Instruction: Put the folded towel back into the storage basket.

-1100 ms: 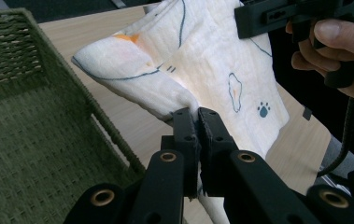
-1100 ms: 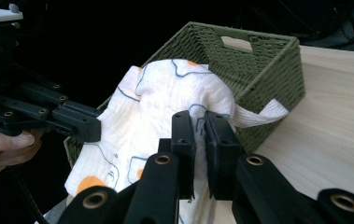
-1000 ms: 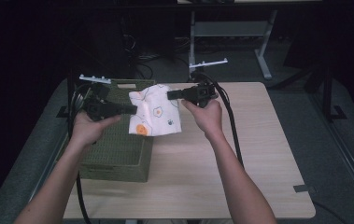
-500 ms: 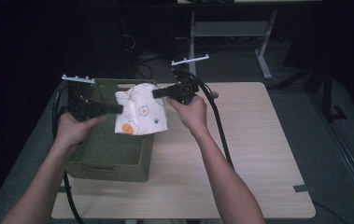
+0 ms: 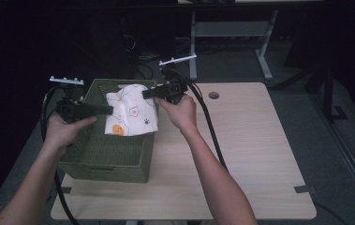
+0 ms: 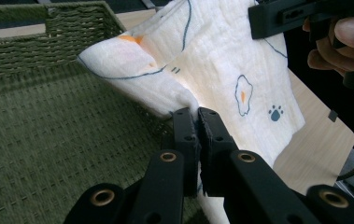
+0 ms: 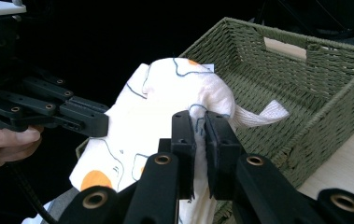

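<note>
A white cloth (image 5: 129, 112) printed with fried eggs and paw marks hangs folded between both grippers, above the green woven basket (image 5: 101, 154). My left gripper (image 5: 109, 109) is shut on the cloth's left edge, and its closed jaws pinch the cloth (image 6: 221, 70) in the left gripper view. My right gripper (image 5: 145, 93) is shut on the cloth's upper right part. In the right gripper view the cloth (image 7: 165, 98) bunches over the closed jaws, with the basket (image 7: 305, 88) behind it. The cloth's lower edge dips into the basket.
The basket stands on the left part of a light wooden table (image 5: 250, 140) that has a round hole (image 5: 213, 95) near its far edge. Black cables (image 5: 210, 126) trail from both grippers. Desk legs (image 5: 264, 56) stand on the floor beyond the table.
Both grippers have carried the cloth to the left, from over the basket's right rim to above its inside. The cloth hangs lower.
</note>
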`<act>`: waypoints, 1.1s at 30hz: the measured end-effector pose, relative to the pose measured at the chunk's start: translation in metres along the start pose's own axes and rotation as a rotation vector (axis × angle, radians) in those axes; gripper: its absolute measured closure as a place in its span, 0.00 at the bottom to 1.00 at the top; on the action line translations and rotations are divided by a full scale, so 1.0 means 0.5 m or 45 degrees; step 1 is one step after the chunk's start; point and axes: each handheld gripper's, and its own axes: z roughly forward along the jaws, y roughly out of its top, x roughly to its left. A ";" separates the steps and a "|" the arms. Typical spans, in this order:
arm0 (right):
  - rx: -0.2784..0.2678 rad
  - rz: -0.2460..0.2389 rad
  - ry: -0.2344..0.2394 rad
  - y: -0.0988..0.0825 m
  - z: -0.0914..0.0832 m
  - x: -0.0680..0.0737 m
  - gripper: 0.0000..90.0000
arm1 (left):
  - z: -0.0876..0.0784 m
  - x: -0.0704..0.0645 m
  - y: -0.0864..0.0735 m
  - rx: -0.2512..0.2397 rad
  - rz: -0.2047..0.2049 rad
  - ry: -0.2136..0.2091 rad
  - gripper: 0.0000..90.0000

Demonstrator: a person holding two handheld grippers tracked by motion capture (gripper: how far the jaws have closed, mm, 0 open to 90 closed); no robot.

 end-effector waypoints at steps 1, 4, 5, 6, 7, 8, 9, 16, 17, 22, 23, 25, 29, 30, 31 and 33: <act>0.000 -0.003 0.002 0.001 0.002 0.001 0.92 | -0.001 0.001 -0.001 -0.001 -0.002 -0.001 0.97; 0.001 -0.001 0.014 0.003 0.008 0.006 0.92 | -0.005 0.006 -0.004 -0.003 -0.005 0.009 0.97; 0.001 -0.008 0.017 0.004 0.011 0.008 0.92 | -0.007 0.008 -0.005 -0.002 -0.007 0.011 0.97; 0.002 -0.009 0.018 0.005 0.014 0.010 0.92 | -0.009 0.010 -0.006 -0.002 -0.008 0.014 0.97; 0.004 -0.012 0.019 0.007 0.017 0.013 0.92 | -0.010 0.012 -0.007 -0.002 -0.012 0.015 0.97; 0.005 -0.018 0.020 0.008 0.020 0.015 0.92 | -0.010 0.012 -0.007 -0.002 -0.012 0.015 0.97; 0.009 -0.019 0.020 0.009 0.022 0.018 0.92 | -0.014 0.015 -0.009 -0.003 -0.012 0.020 0.97; 0.014 -0.027 0.025 0.017 0.036 0.028 0.92 | -0.029 0.027 -0.015 -0.008 -0.023 0.039 0.97; 0.014 -0.027 0.024 0.017 0.038 0.029 0.92 | -0.030 0.028 -0.015 -0.010 -0.026 0.040 0.97; 0.024 -0.018 0.020 0.017 0.048 0.031 0.92 | -0.038 0.036 -0.020 -0.008 -0.032 0.051 0.97; 0.023 -0.021 0.022 0.017 0.051 0.031 0.92 | -0.040 0.038 -0.021 -0.006 -0.034 0.057 0.97; 0.029 -0.022 0.019 0.017 0.056 0.031 0.92 | -0.043 0.042 -0.024 -0.009 -0.043 0.063 0.97; 0.032 -0.017 0.019 0.015 0.066 0.030 0.92 | -0.046 0.049 -0.028 -0.005 -0.047 0.071 0.97; 0.036 -0.014 0.017 0.015 0.068 0.031 0.92 | -0.046 0.054 -0.031 0.004 -0.048 0.075 0.97; 0.037 -0.014 0.018 0.014 0.071 0.030 0.92 | -0.046 0.056 -0.032 0.007 -0.051 0.079 0.97; 0.044 -0.015 0.017 0.012 0.077 0.029 0.92 | -0.046 0.060 -0.035 0.005 -0.053 0.080 0.97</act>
